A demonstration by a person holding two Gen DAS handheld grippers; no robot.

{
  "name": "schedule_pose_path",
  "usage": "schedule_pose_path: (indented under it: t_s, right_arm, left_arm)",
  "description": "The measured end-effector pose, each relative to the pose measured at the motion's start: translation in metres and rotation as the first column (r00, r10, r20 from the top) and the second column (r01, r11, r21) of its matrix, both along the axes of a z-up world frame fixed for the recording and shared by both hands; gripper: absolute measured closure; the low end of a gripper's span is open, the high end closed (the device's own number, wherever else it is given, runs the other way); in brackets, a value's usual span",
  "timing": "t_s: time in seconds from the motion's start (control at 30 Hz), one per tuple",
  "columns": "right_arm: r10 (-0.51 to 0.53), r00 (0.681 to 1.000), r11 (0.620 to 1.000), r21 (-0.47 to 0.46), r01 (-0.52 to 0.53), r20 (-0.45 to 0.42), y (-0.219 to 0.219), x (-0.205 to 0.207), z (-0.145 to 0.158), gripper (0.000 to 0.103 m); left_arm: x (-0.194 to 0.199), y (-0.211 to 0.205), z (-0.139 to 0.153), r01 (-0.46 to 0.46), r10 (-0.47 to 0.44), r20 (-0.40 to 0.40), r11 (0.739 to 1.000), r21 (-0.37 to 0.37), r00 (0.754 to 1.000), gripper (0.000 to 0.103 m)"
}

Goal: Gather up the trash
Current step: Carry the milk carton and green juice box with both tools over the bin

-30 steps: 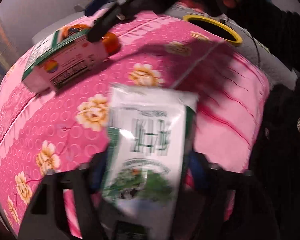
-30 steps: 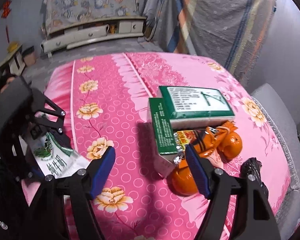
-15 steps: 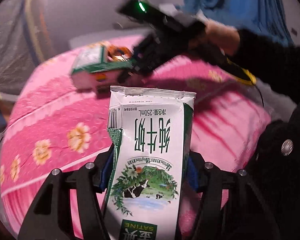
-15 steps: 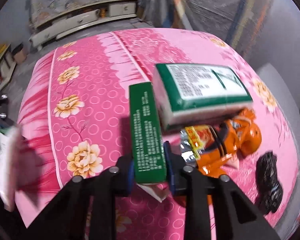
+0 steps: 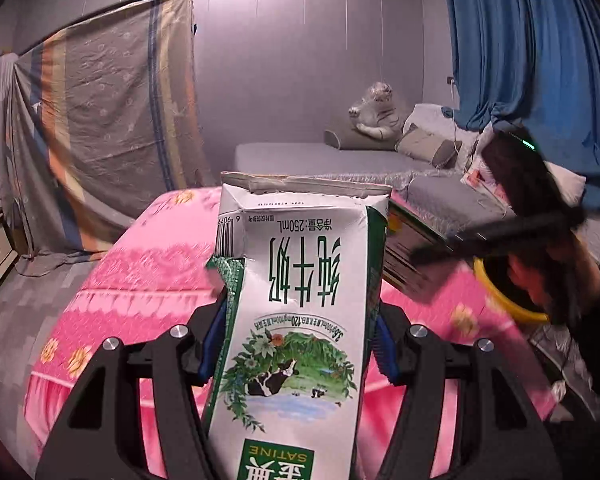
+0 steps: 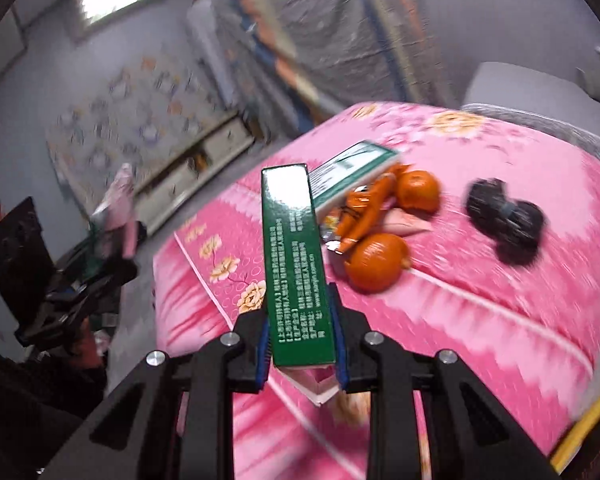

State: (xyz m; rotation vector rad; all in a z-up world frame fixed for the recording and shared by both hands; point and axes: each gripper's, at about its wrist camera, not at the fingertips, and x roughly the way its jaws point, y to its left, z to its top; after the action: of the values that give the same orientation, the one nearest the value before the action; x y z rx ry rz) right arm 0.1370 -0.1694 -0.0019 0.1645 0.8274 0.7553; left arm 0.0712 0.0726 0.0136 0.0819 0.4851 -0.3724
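My left gripper (image 5: 298, 332) is shut on a white and green milk carton (image 5: 296, 320) and holds it upright above the pink floral bed (image 5: 140, 280). My right gripper (image 6: 302, 356) is shut on a narrow green box (image 6: 296, 268) lifted off the bed (image 6: 480, 320). On the bed lie a second green and white box (image 6: 352, 176), an orange wrapper with round orange pieces (image 6: 376, 236) and a black crumpled lump (image 6: 504, 224). The right gripper with its box (image 5: 412, 256) shows blurred in the left wrist view, over a yellow-rimmed bin (image 5: 504, 300).
A grey sofa (image 5: 340, 156) with a plush tiger (image 5: 376, 116) stands beyond the bed, under a blue curtain (image 5: 540, 60). A draped cloth (image 5: 112, 120) hangs at the left. A low white cabinet (image 6: 196, 168) stands across the room. The bin's yellow rim (image 6: 588, 436) shows at the lower right.
My right gripper has lifted the green box off the bed and swung toward the bin. My left gripper has tilted up with the milk carton still held.
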Motion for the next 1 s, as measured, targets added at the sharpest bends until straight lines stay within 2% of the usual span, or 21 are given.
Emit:
schedule_pose_path:
  t_s: [0.07,0.17,0.27,0.5,0.6,0.73,0.9,1.0]
  right_arm:
    - [-0.042,0.999,0.998,0.046,0.041,0.009,-0.023,-0.016,0.003,0.080]
    - [-0.124,0.992,0.988,0.095,0.121,0.023,-0.058,-0.042,0.007,0.080]
    - [-0.209,0.976,0.970,0.140,0.200,0.056,-0.090,-0.063,0.014,0.080]
    - [-0.416,0.905,0.894,0.221,0.390,0.086,-0.164,-0.099,0.020,0.080]
    - [-0.519,0.849,0.841,0.235,0.487,0.100,-0.196,-0.110,0.019,0.080]
    - [-0.640,0.758,0.761,0.246,0.601,0.129,-0.233,-0.133,0.018,0.080]
    - [-0.780,0.609,0.625,0.230,0.746,0.145,-0.275,-0.155,0.013,0.080]
    - [-0.814,0.570,0.579,0.238,0.780,0.113,-0.300,-0.165,0.002,0.080]
  left_arm:
    - [0.004,-0.021,0.008,0.022,-0.021,0.004,0.999,-0.027,1.000,0.046]
    - [0.002,-0.053,0.019,0.018,-0.018,0.051,1.000,-0.005,0.999,0.046]
    - [0.002,-0.086,0.030,0.078,-0.077,0.055,0.997,-0.017,0.995,0.046]
    - [-0.003,-0.161,0.044,0.176,-0.174,0.112,0.984,-0.003,0.978,0.046]
    - [-0.006,-0.190,0.047,0.218,-0.217,0.136,0.976,0.005,0.967,0.046]
    - [-0.007,-0.224,0.049,0.272,-0.270,0.155,0.962,0.011,0.950,0.046]
    - [-0.012,-0.267,0.047,0.334,-0.335,0.176,0.942,0.033,0.926,0.046]
    - [-0.017,-0.293,0.043,0.361,-0.363,0.196,0.931,0.046,0.911,0.046]
